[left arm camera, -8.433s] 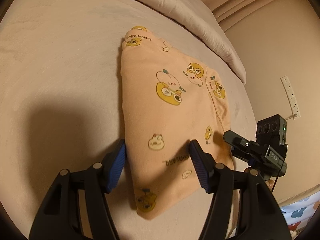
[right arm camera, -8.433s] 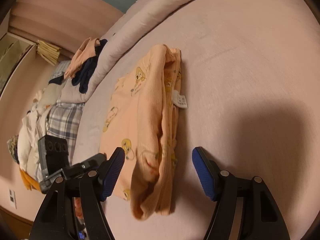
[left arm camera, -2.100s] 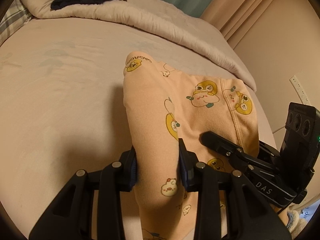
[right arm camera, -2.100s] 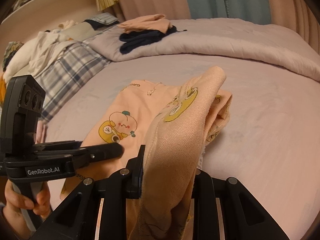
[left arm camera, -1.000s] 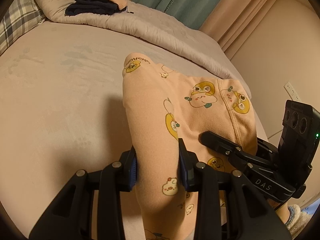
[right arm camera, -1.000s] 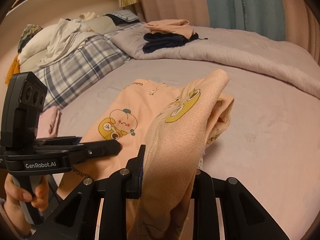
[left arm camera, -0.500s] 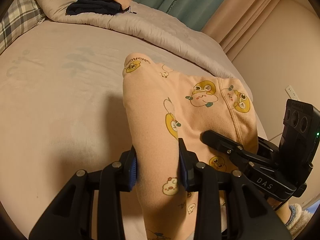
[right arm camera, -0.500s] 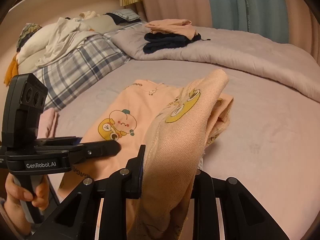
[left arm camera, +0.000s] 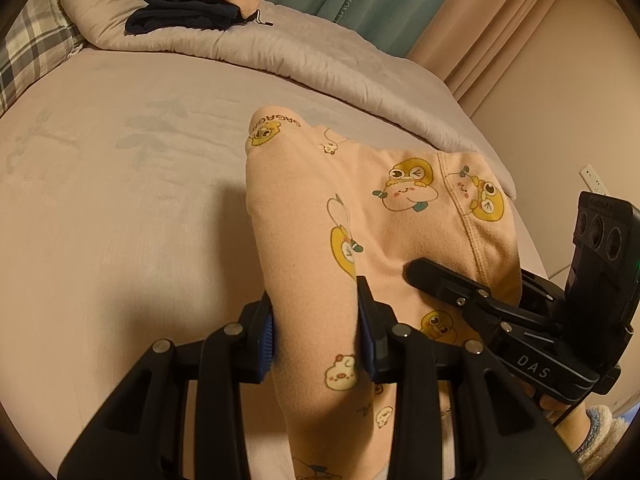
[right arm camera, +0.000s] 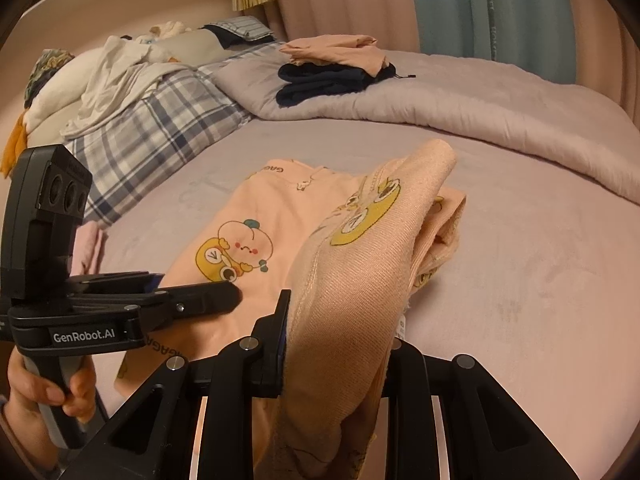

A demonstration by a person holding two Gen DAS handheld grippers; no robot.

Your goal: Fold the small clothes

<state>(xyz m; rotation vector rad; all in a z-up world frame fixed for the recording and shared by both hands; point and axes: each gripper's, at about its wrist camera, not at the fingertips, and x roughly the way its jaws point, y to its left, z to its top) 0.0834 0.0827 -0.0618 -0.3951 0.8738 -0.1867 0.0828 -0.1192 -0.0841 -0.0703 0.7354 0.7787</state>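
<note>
Peach children's garment [left arm camera: 400, 216], printed with yellow cartoon ducks and the word "GAGAGA": folded, its far end lying on the bed [left arm camera: 120, 208], its near end raised off the sheet by both grippers.

Left gripper [left arm camera: 316, 332]: black frame, blue-padded fingers [left arm camera: 267, 334] drawn in tight on a bunched fold at the garment's left near edge; cloth fills the gap and hangs below it.

Right gripper [right arm camera: 340, 344]: same build, fingers [right arm camera: 282, 336] closed narrowly on a thick roll of the garment's right near edge, which drapes over and hides the right-side finger. A white care label [right arm camera: 401, 326] shows at that roll's lower edge. In the left wrist view this gripper lies just beside the left one, its body marked "DAS".

Hand [right arm camera: 38, 396]: grips the left gripper's handle, seen at the lower left of the right wrist view.

Bed sheet: pale mauve, plain, faintly patterned.

Quilt [right arm camera: 500, 108]: pale, pushed back in a ridge along the far side of the bed.

Stack of folded clothes [right arm camera: 336, 68]: peach item on a dark navy one, resting on the quilt.

Plaid bedding [right arm camera: 152, 144]: blue and white check, left of the quilt, with white and other loose clothes [right arm camera: 104, 76] heaped behind it.

Curtains [right arm camera: 480, 12]: teal and pink, along the far wall.
</note>
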